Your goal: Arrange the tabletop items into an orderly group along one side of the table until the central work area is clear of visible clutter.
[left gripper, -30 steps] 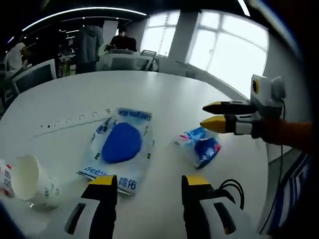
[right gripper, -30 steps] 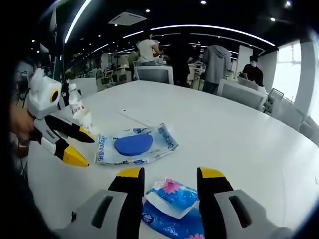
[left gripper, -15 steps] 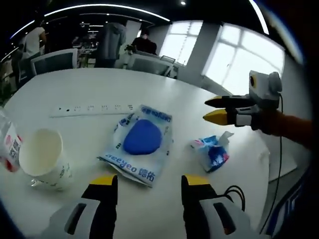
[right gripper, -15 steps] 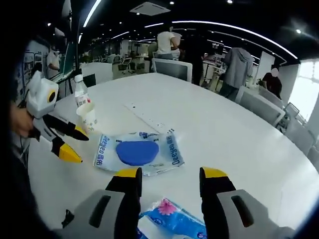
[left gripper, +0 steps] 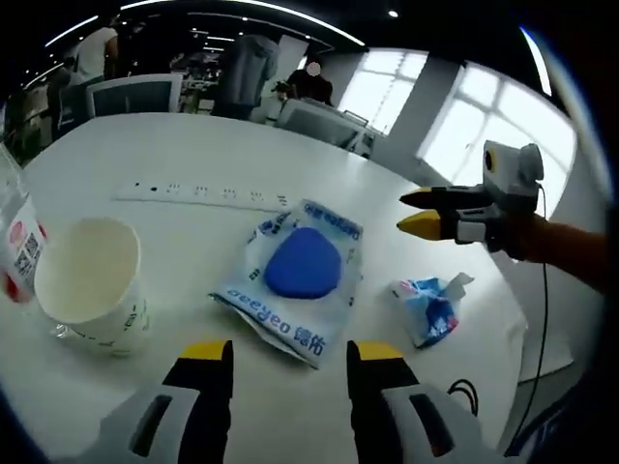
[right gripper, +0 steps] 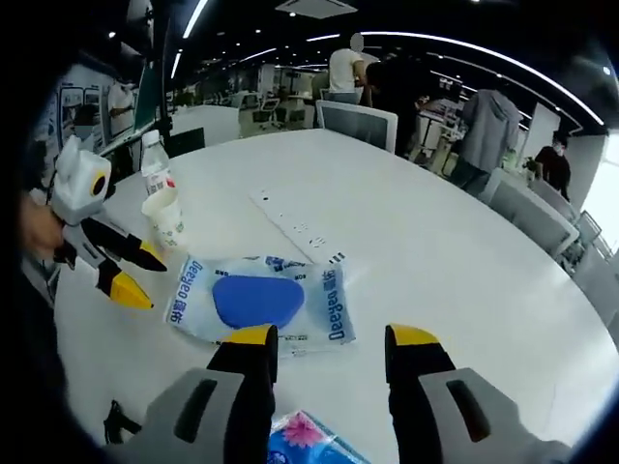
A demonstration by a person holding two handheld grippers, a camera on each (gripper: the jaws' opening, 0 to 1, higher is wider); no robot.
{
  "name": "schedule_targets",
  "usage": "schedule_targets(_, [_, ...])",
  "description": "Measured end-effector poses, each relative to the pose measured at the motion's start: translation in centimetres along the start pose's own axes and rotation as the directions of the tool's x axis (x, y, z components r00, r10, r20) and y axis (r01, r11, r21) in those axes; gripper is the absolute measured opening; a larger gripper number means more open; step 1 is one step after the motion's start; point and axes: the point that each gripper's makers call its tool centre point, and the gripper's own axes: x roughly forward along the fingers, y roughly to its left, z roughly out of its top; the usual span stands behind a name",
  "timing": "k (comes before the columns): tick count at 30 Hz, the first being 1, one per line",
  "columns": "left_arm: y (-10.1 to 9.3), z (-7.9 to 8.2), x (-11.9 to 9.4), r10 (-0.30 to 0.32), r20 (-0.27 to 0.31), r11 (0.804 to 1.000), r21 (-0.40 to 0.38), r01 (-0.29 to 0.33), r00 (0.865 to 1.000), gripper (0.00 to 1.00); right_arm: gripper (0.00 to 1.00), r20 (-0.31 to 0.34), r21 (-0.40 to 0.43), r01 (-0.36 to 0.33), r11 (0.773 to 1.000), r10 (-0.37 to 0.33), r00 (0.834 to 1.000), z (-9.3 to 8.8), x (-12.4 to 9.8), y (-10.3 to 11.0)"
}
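The left gripper view shows the paper cup [left gripper: 92, 283] at close range, upright on the white table [left gripper: 193, 155], with the plastic bottle [left gripper: 14, 242] just behind it at the view's left edge. The right gripper view shows the same cup [right gripper: 165, 220] and bottle [right gripper: 155, 166] small and far off, behind the left gripper [right gripper: 135, 274].

The tissue pack [left gripper: 426, 306] lies fully visible in the left gripper view, near the table's right edge and apart from the blue pouch [left gripper: 298, 275]. In the right gripper view only a corner of that pack [right gripper: 308, 437] shows, between the right gripper's [right gripper: 329, 335] own jaws at the bottom. The power strip [right gripper: 295, 224] runs across the table beyond the pouch [right gripper: 259, 300].

Against the frames of a second ago, both cameras have swung: the cup now sits larger and nearer the left view's centre, and the tissue pack has slid almost out of the right view. The items themselves lie in the same relation to one another.

Count: one cup, one bottle, one pouch, one tissue pack, one power strip, two grippers.

The left gripper [left gripper: 290, 350] has its jaws apart, holding nothing, above the table short of the pouch. The right gripper [left gripper: 426, 211], seen from the left view, hovers above the tissue pack; its own view shows the jaws spread, holding nothing.
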Motion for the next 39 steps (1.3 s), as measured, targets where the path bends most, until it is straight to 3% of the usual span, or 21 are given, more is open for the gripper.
schedule_targets(6, [0.2, 0.0, 0.5, 0.003, -0.001, 1.000, -0.019, -0.003, 1.000, 0.44, 0.36, -0.048, -0.022, -0.052, 0.998, 0.051, 0.998, -0.3, 2.4, -0.3])
schedule_targets(15, [0.4, -0.2, 1.4, 0.013, -0.014, 1.000, -0.027, -0.014, 1.000, 0.42, 0.32, -0.090, 0.002, -0.064, 0.998, 0.064, 0.994, -1.1, 4.2, -1.1])
schedule_targets(26, [0.5, -0.6, 2.3, -0.004, -0.051, 0.998, -0.058, 0.001, 0.999, 0.29, 0.24, -0.135, 0.037, -0.076, 0.996, 0.080, 0.988, -3.0, 5.8, -1.0])
schedule_targets(39, [0.4, -0.4, 3.6, -0.013, -0.067, 0.996, -0.086, 0.007, 0.998, 0.24, 0.19, -0.109, 0.188, -0.084, 0.979, 0.106, 0.988, -3.7, 6.5, -1.2])
